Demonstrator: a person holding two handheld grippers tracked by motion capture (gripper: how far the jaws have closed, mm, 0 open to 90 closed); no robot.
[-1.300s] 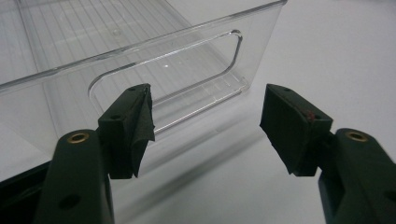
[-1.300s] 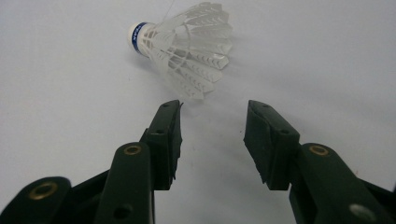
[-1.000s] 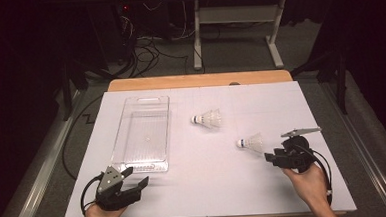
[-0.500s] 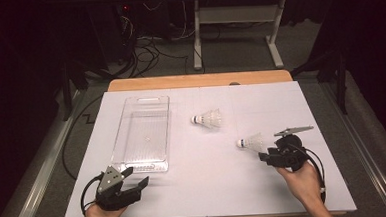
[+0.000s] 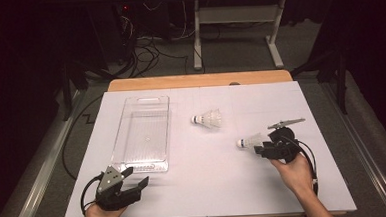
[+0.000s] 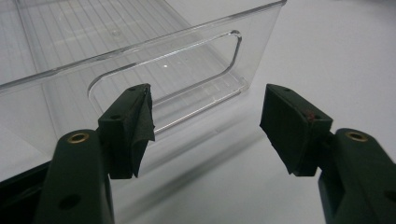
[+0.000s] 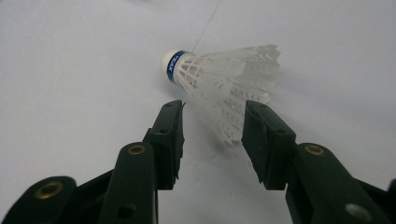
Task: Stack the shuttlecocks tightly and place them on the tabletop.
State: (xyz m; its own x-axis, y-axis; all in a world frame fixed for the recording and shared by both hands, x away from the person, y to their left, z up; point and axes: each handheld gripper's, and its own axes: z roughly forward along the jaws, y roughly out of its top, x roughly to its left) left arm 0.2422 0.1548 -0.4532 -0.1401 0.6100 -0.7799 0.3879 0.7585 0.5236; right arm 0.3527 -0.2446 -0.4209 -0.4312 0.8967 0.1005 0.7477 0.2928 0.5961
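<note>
A white feathered shuttlecock with a white cork tip and a blue band (image 5: 251,140) lies on its side on the white-covered table (image 5: 210,187), toward the right edge and about midway between the near and far edges, its cork pointing toward the left edge. The right gripper (image 5: 269,148) is just at its skirt; in the right gripper view the shuttlecock (image 7: 219,79) lies with the lower feathers of its skirt between the two black jaws, which stand half open and have just been closing, with the pads not pressing on the feathers as far as can be seen. A second white shuttlecock (image 5: 208,119) lies farther toward the far edge and nearer the table's middle, well apart from the first, with bare table between them. A clear rectangular plastic tray with a cut-out handle in its end wall (image 5: 134,166) sits along the left half of the table, its long side running from near to far. The left gripper (image 5: 130,184) rests by the near left corner, just short of the tray's near end; in the left gripper view its jaws stand wide with nothing between them, facing the tray's handle wall (image 6: 140,79). Nothing lies between the right gripper and its shuttlecock.
</note>
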